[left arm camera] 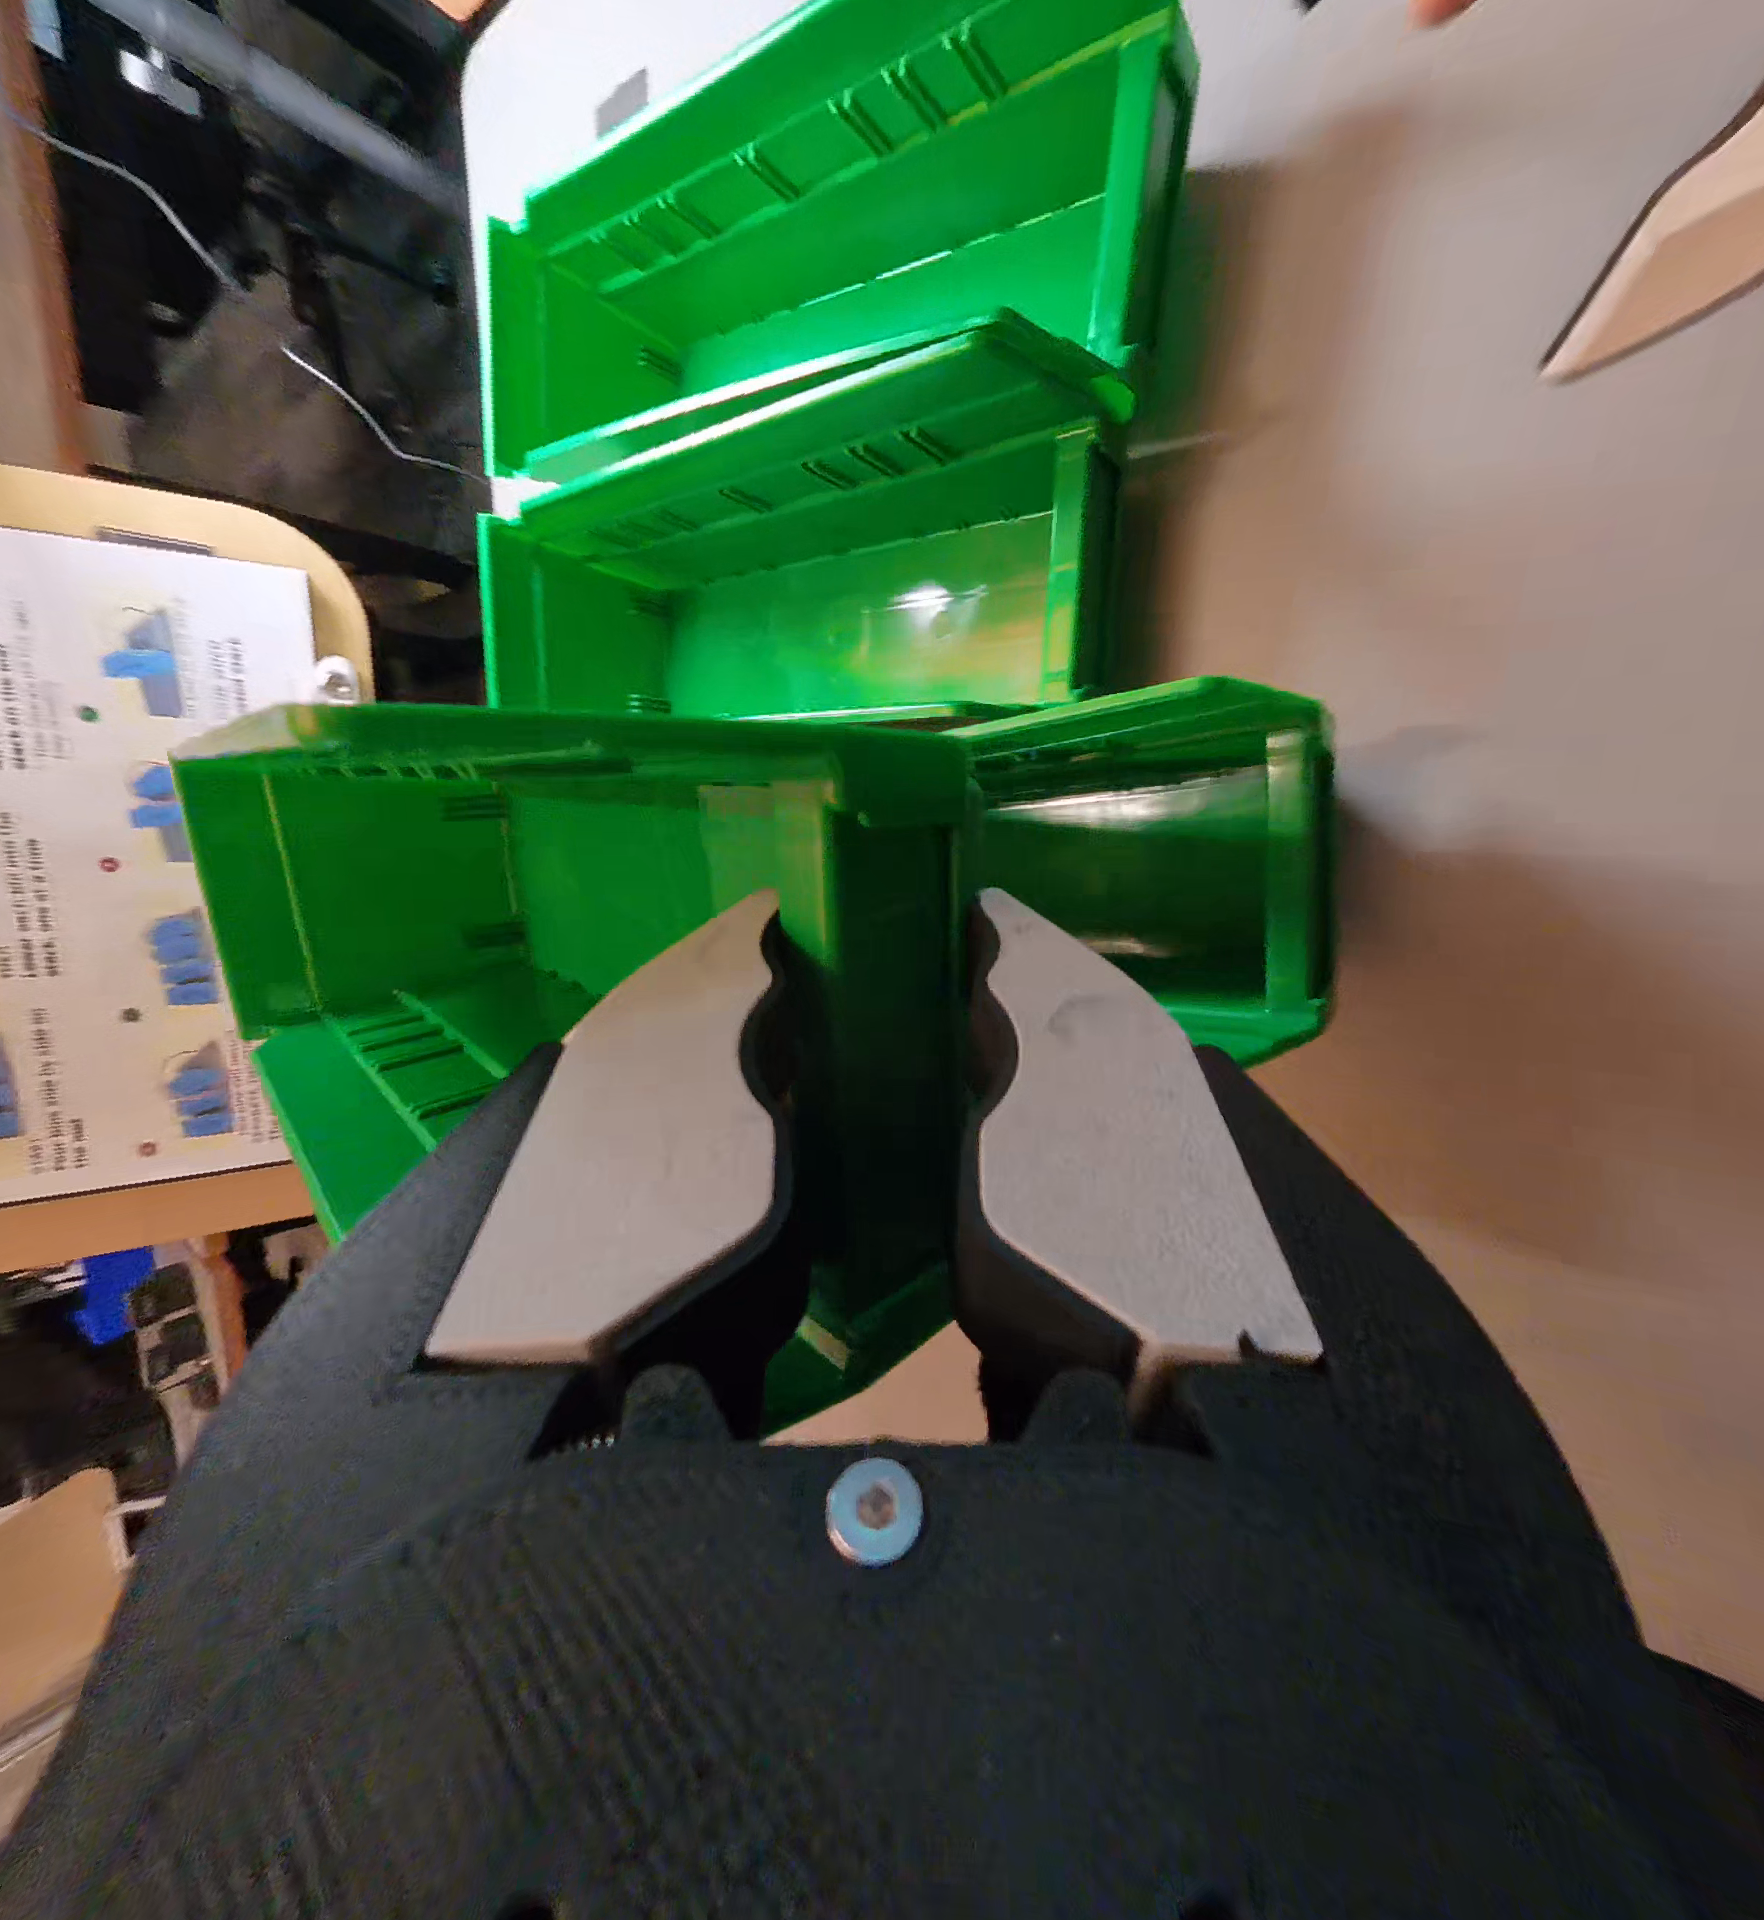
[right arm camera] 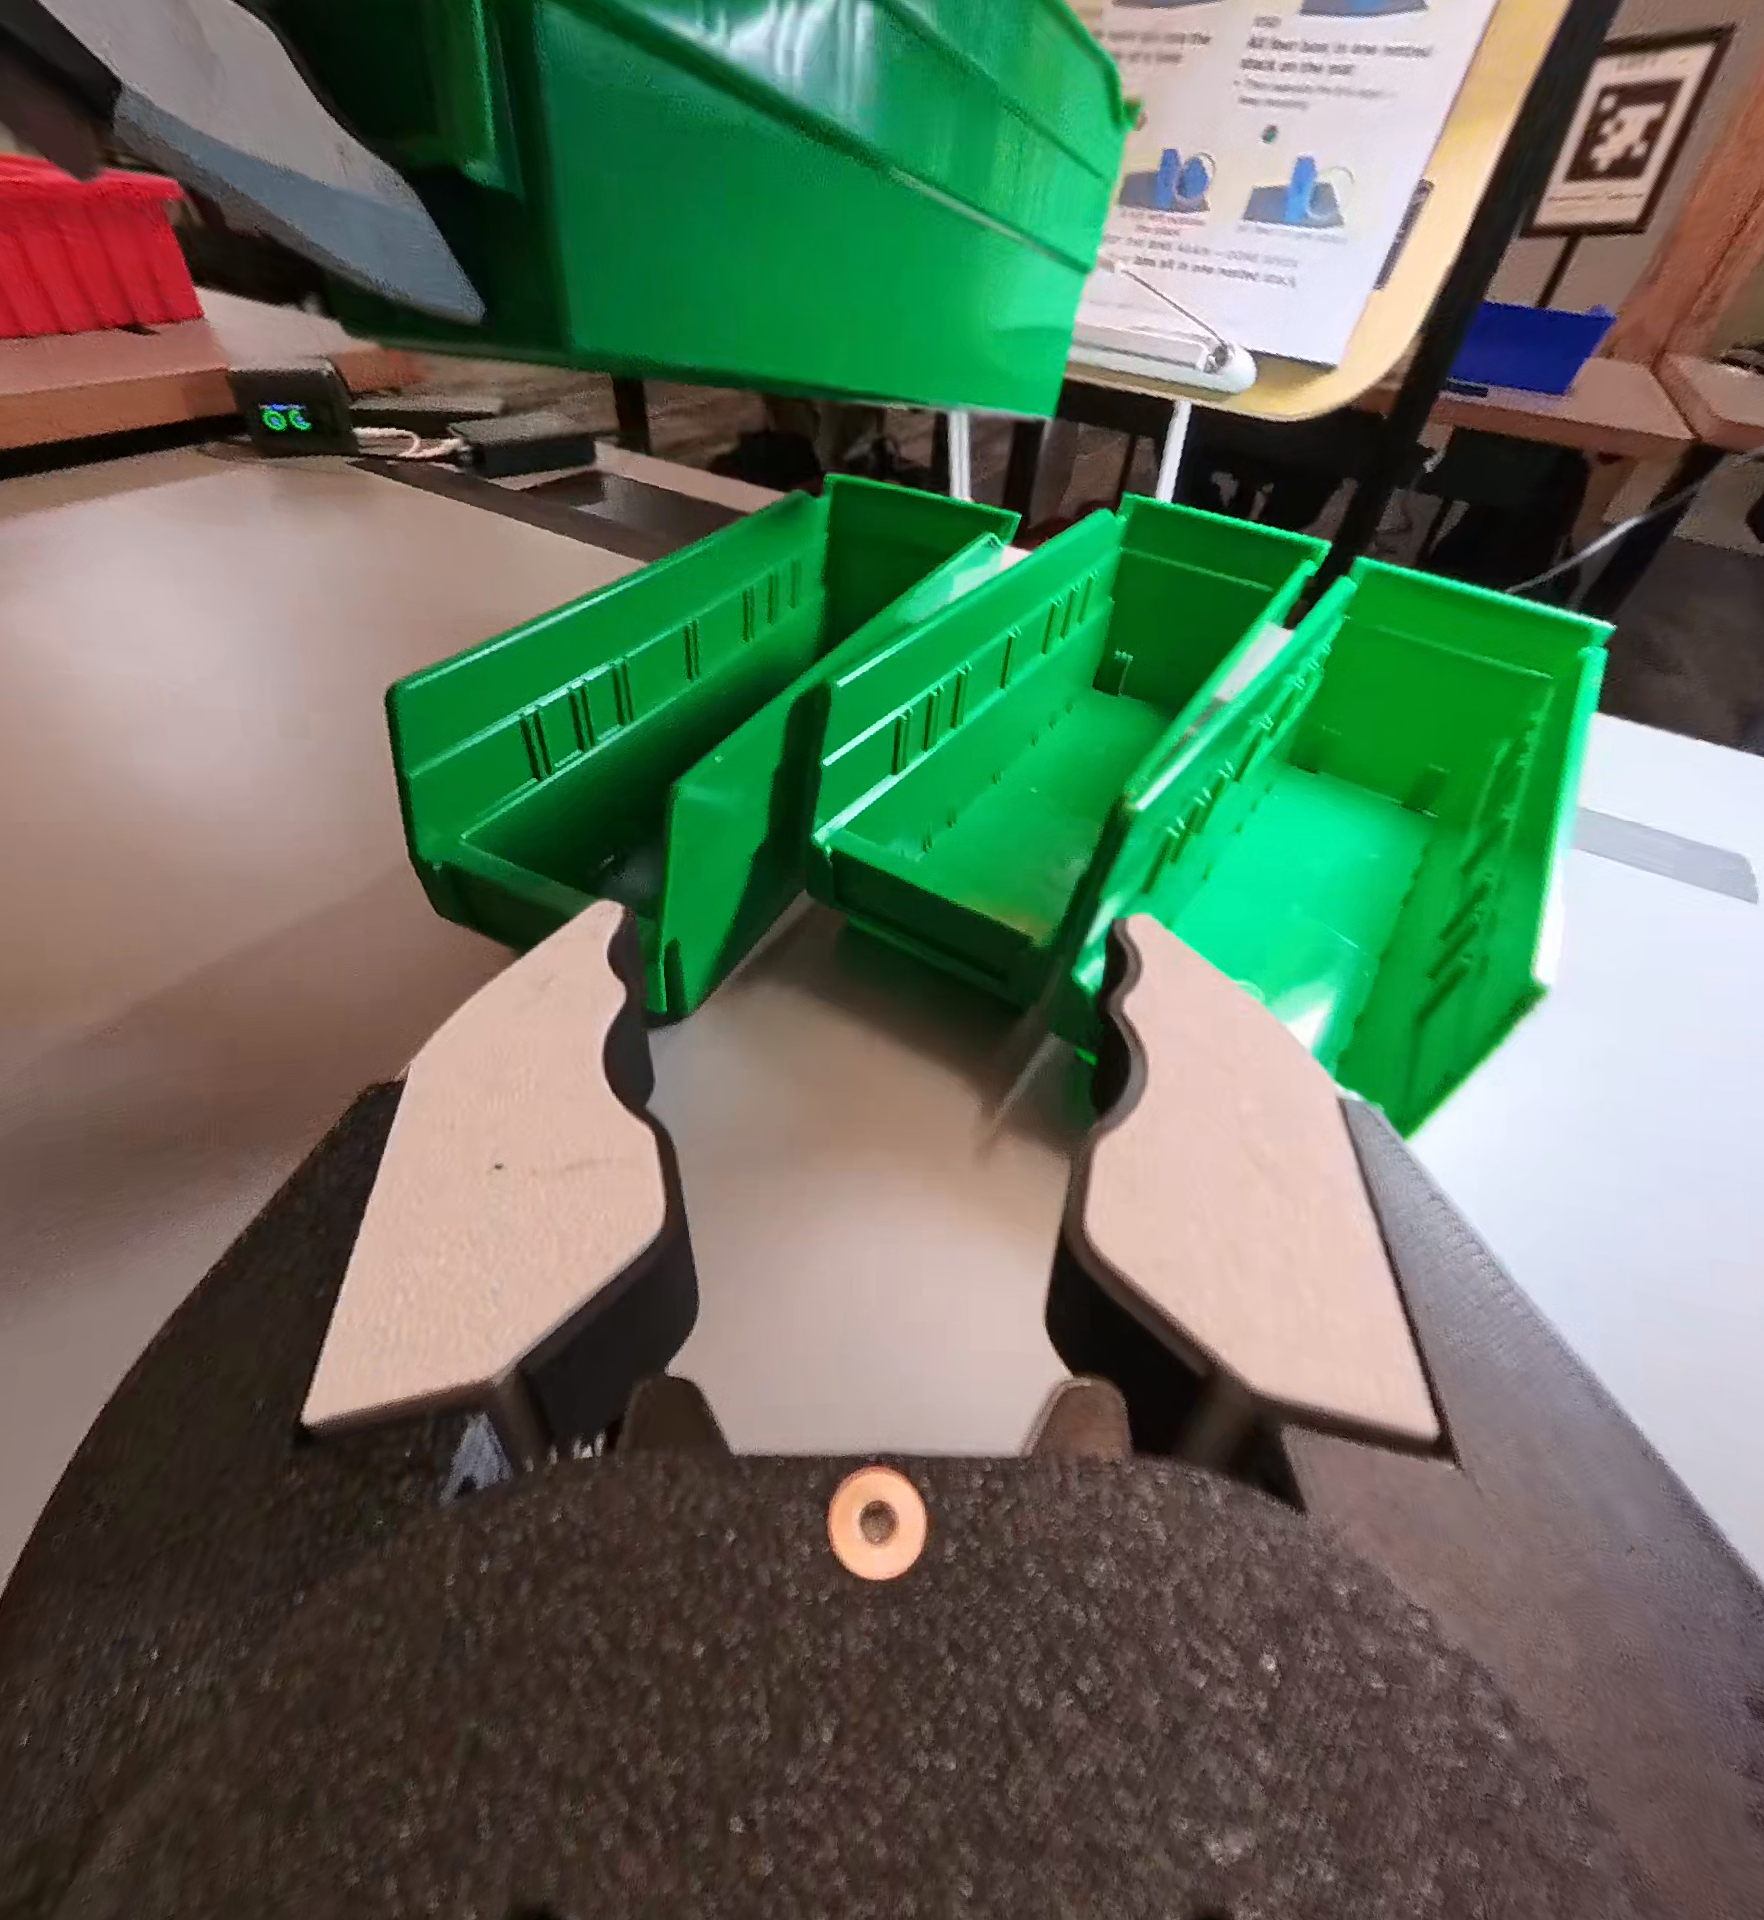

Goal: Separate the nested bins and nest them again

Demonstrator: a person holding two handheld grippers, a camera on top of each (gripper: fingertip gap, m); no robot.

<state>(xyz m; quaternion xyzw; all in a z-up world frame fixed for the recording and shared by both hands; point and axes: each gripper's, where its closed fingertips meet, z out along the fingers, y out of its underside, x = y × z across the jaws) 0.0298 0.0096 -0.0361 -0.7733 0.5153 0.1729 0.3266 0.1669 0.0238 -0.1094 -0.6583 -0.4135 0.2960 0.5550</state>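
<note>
above the tabletop [right arm camera: 182,831], lifted bin [right arm camera: 805,208] being carried clear of the others, left gripper [left arm camera: 873,914] fingers [left arm camera: 649,1122] clenching its end wall so that it is hanging free for re-nesting. on the tabletop, three green bins [right arm camera: 961,790] lying side by side, open tops up, touching or nearly so, apparently already separated. right gripper [right arm camera: 867,977] hovering low before the row, fingers [right arm camera: 504,1174] released and grasping nothing, probably standing by to steady a receiving bin. behind, instruction sheet [right arm camera: 1262,156] propped upright.
</note>
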